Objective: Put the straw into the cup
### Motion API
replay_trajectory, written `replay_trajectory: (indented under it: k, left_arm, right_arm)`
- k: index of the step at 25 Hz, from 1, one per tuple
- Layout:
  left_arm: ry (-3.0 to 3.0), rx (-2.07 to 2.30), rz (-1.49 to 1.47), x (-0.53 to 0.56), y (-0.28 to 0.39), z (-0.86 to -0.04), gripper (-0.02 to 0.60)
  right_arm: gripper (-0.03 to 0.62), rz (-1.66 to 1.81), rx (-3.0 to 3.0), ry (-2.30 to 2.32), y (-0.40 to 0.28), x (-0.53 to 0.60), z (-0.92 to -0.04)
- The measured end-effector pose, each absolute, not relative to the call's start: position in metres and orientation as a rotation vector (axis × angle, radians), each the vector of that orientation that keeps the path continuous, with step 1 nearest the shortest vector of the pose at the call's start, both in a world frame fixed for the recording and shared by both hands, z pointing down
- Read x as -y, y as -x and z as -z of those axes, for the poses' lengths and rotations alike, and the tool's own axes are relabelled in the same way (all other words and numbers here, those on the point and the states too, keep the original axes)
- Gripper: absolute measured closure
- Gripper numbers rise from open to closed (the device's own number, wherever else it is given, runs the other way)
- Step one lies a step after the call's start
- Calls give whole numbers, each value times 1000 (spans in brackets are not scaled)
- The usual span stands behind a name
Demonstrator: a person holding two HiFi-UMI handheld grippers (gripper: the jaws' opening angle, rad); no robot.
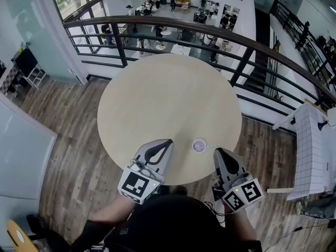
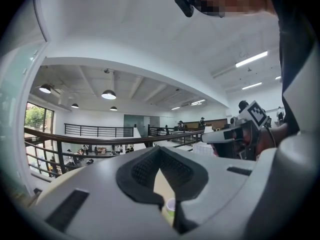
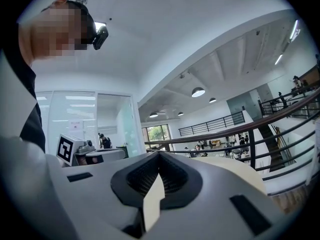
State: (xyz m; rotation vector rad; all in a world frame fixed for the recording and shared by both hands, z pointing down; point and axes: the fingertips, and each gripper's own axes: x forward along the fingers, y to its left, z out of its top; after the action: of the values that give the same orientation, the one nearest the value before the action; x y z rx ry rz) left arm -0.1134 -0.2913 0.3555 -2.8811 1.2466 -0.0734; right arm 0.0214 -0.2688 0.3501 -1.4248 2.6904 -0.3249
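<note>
Cup (image 1: 199,146) near table (image 1: 157,88) edge, left claw (image 1: 168,141) closed, right claw (image 1: 217,151) closed

My head camera looks steeply down on the table (image 1: 168,98) from above its near edge. Both gripper views sit close behind their jaws, facing level toward the railing (image 2: 100,138); the head and left views share the cup (image 1: 199,146).

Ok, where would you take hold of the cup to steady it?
Probably the cup by its side wall below the rim, approached level from the near edge of the table with the left gripper. It stands upright, mouth up, so a side grip leaves the opening free.
</note>
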Motion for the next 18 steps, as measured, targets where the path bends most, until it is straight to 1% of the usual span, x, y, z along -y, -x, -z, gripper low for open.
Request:
replay_trajectory:
  k: [18]
  left_arm:
    - [2895,-1269,100,296,125,-364,575]
  right_arm:
    - [574,264,-2715,1434,-12,274,-346]
